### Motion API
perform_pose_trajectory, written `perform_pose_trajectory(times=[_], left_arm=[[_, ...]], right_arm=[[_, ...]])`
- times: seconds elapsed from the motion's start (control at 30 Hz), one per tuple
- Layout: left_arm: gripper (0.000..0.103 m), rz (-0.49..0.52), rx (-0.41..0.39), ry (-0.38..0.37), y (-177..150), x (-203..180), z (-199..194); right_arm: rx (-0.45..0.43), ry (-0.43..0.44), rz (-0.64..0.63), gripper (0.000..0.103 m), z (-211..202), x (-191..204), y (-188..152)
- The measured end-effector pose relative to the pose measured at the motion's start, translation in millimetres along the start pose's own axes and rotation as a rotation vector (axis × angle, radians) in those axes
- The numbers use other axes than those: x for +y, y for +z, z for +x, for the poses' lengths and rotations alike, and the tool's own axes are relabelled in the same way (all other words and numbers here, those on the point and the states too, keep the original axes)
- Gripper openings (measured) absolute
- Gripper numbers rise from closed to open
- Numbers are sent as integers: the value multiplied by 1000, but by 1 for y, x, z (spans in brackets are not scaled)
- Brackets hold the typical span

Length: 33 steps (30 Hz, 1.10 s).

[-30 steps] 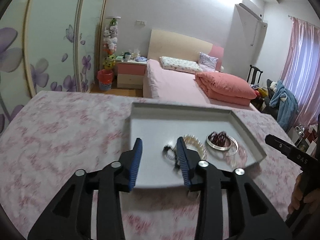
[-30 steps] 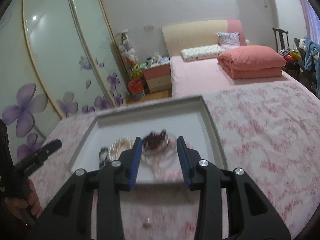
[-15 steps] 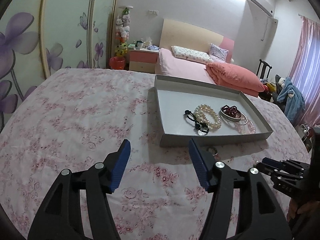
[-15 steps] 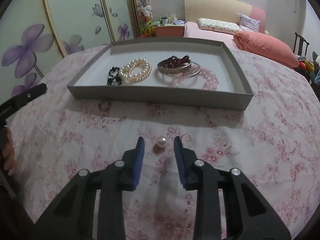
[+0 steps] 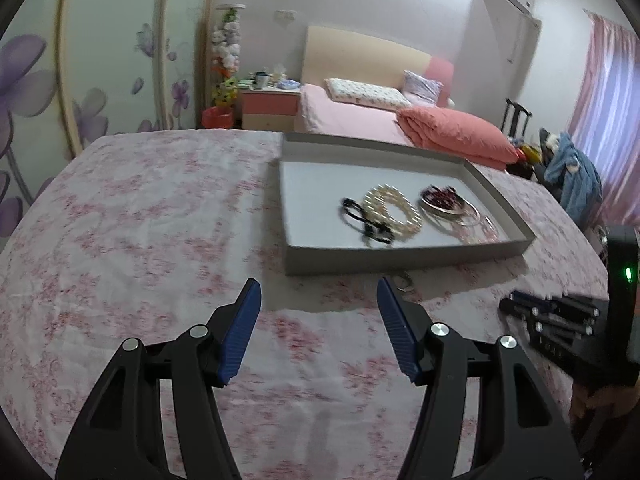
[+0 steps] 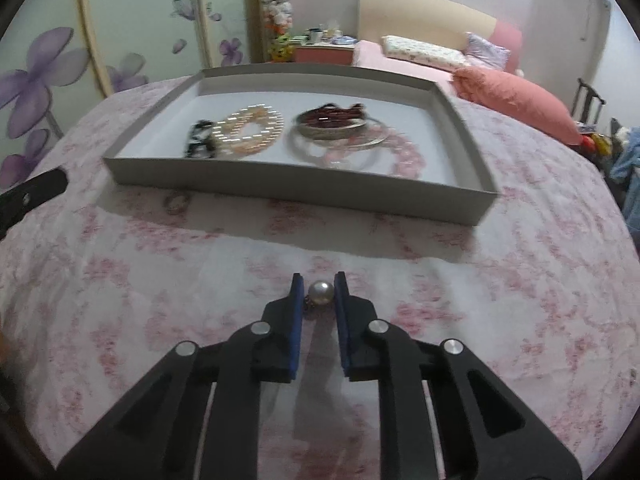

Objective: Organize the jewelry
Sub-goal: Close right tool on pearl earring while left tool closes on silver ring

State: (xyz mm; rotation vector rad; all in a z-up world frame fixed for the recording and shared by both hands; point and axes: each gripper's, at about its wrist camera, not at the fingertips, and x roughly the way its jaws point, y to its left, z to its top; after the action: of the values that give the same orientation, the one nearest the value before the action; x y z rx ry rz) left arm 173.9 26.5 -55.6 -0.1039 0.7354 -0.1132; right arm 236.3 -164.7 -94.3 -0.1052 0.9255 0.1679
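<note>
A grey tray [image 6: 280,190] on the pink floral cloth holds a black bracelet [image 6: 200,142], a pearl bracelet [image 6: 250,130], a dark red bracelet [image 6: 334,114] on silver bangles and a pink bead bracelet [image 6: 404,158]. A small ring [image 6: 177,203] lies on the cloth by the tray's front wall; it also shows in the left wrist view [image 5: 404,281]. My right gripper [image 6: 319,294] has its fingers closed on a pearl earring [image 6: 321,293] at the cloth. My left gripper [image 5: 318,304] is wide open and empty, short of the tray [image 5: 400,256].
The table carries a pink floral cloth [image 5: 140,220]. Behind it stand a pink bed [image 5: 360,120], a bedside cabinet [image 5: 268,108] and wardrobe doors with purple flowers. The right gripper's body [image 5: 560,324] shows at the right of the left wrist view.
Both grippers pulled back from over the tray and came down toward the cloth. My right gripper's fingers narrowed around the pearl earring. My left gripper opened wider.
</note>
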Motion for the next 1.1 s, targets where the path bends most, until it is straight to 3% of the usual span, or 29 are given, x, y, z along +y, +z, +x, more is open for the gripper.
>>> perform_pose_trajectory(times=[0.1, 0.37, 0.77, 0.9, 1.1], left_arm=[[68, 42, 26, -9, -2, -18, 8], [68, 130, 111, 27, -3, -64, 46], [39, 115, 156, 114, 4, -82, 80], [23, 121, 153, 117, 4, -84, 80], [23, 132, 162, 98, -2, -69, 68]], right_arm=[[-4, -68, 35, 16, 3, -18, 2], [-21, -53, 54, 16, 5, -29, 0], [-20, 3, 85, 16, 4, -34, 0], [-20, 4, 82, 16, 4, -33, 0], [-20, -2, 59, 16, 3, -26, 0]])
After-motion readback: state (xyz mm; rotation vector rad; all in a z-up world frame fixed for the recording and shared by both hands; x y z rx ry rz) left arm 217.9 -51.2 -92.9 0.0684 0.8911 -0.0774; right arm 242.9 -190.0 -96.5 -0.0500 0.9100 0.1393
